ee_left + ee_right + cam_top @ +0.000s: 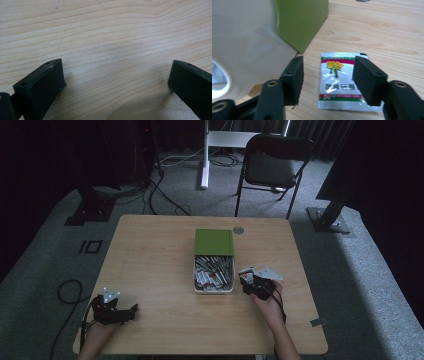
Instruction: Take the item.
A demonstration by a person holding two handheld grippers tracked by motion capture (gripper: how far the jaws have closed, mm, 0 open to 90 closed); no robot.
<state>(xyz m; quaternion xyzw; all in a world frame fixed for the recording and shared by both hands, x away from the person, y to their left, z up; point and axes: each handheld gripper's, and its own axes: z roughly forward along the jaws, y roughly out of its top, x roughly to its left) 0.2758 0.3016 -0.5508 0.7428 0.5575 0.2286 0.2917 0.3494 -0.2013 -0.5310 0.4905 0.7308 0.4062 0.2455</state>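
A: Starting at the fingers (366, 80) of the right gripper (328, 80): they are standing apart with nothing pressed between them, and a silver sachet (339, 81) printed with yellow flowers is lying flat on the counter (387, 32) in the gap, touching neither pad.

B: So the sachet is sitting outside the box?

A: Yes, just beside the white box (242, 57), whose green lid (299, 22) is standing right next to the left finger. In the high view the box (214, 289) is holding a heap of similar packets, and the right gripper (257, 282) is sitting close by its right wall.

B: How should the hand be working here?

A: I judge the sachet is either freshly set down or about to be picked up. Either way, the fingers should be staying level with the counter and clear of the box wall, since a thin flat packet is hard to pinch from above and may slide.

B: And the other hand?

A: The left gripper (115, 80) is resting over bare wood, its fingers spread wide and empty; in the high view it (117, 311) is lying well apart from the box.

B: Anything unclear?

A: The sachet's small print is blurring, its lower right corner is hiding behind a finger, and the box's contents are too small to sort out.
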